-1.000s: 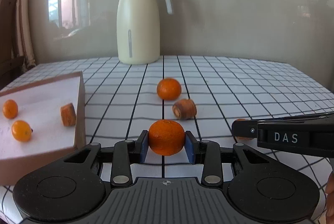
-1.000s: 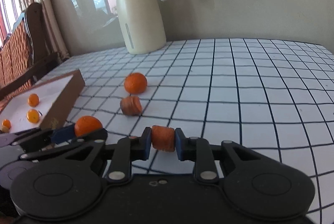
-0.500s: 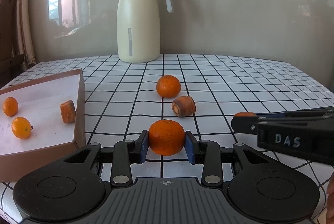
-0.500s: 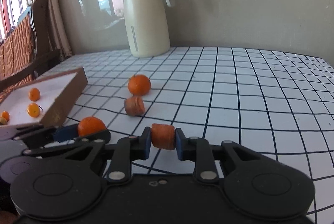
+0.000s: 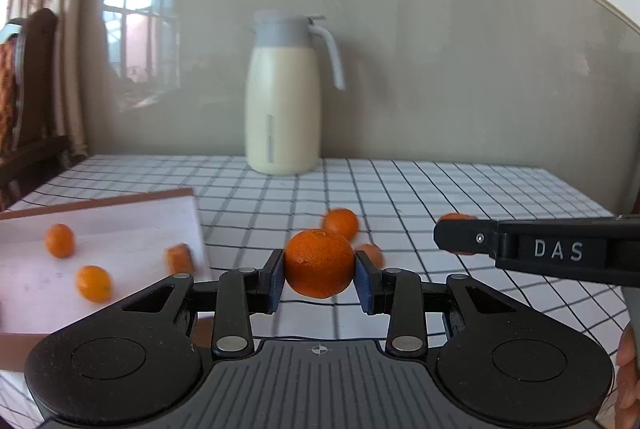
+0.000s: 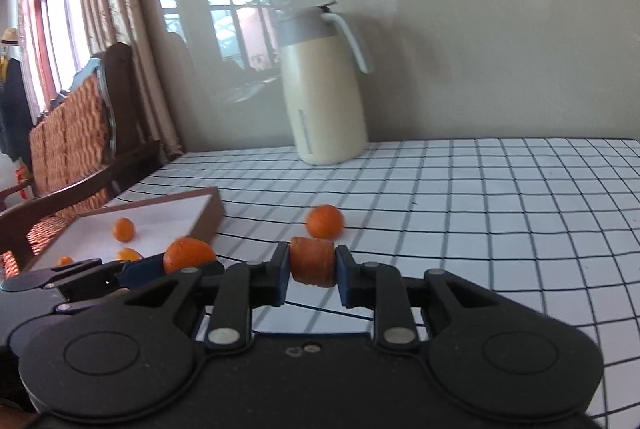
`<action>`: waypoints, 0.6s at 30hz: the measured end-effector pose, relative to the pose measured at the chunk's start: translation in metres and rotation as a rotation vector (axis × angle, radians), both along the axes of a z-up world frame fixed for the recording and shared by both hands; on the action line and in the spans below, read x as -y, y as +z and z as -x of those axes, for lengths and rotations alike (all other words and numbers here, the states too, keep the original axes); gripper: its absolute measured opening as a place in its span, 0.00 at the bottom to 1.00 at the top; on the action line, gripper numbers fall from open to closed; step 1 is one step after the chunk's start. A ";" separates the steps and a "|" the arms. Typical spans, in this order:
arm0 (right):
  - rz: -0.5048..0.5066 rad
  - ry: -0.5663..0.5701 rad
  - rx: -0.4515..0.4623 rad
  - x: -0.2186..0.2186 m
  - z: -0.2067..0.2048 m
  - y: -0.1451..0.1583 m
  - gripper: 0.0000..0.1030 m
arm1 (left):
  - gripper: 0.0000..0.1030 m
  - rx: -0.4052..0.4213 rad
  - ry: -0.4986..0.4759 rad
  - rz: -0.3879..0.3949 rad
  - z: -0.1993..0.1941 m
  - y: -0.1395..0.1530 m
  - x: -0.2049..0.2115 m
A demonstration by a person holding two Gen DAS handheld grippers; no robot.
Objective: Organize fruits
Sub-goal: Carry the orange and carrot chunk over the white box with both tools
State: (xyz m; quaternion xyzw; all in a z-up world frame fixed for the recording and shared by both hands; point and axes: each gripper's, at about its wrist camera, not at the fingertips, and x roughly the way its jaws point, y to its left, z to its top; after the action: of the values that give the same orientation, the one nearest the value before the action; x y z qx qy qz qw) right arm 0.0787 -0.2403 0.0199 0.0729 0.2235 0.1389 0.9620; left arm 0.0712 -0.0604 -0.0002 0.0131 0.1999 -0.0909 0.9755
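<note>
My left gripper point(image 5: 319, 279) is shut on a round orange point(image 5: 319, 263), held above the checked table. My right gripper point(image 6: 312, 269) is shut on a short carrot chunk point(image 6: 312, 262); in the left wrist view it reaches in from the right, marked DAS. Another orange point(image 5: 341, 223) and a carrot chunk point(image 5: 370, 254) lie on the cloth behind the held orange. The brown tray point(image 5: 120, 203) at the left holds two small oranges point(image 5: 59, 240) point(image 5: 93, 283) and a carrot piece point(image 5: 179, 258). From the right wrist view the left gripper's orange point(image 6: 188, 255) shows beside the tray point(image 6: 212, 215).
A cream thermos jug point(image 5: 284, 97) with a grey lid stands at the back of the table against the wall. A wooden chair point(image 6: 80, 149) with a woven back sits past the table's left edge. A hand point(image 5: 628, 361) shows at the right border.
Both grippers have risen with their loads and tilted up, so the table and fruits sit lower in view. The left one has drawn closer to the tray. Both grips are unchanged.
</note>
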 end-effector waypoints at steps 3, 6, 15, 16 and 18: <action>-0.001 0.048 0.031 -0.016 0.000 0.004 0.15 | 0.36 0.020 0.029 0.006 0.005 0.007 -0.017; -0.003 0.088 0.055 -0.033 -0.001 0.009 0.15 | 0.36 0.035 0.064 0.015 0.006 0.011 -0.035; -0.026 0.159 0.106 -0.079 -0.010 0.016 0.15 | 0.36 0.062 0.202 0.021 0.007 0.016 -0.092; -0.030 0.165 0.106 -0.084 -0.012 0.015 0.15 | 0.36 0.065 0.220 0.021 0.007 0.016 -0.099; -0.036 0.175 0.107 -0.093 -0.015 0.014 0.15 | 0.36 0.066 0.250 0.021 0.007 0.016 -0.110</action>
State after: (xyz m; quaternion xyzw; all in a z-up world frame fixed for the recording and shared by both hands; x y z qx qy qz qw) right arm 0.0934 -0.1470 0.0343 0.0627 0.1749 0.2303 0.9552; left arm 0.0640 0.0493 0.0154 -0.0189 0.1668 0.0298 0.9854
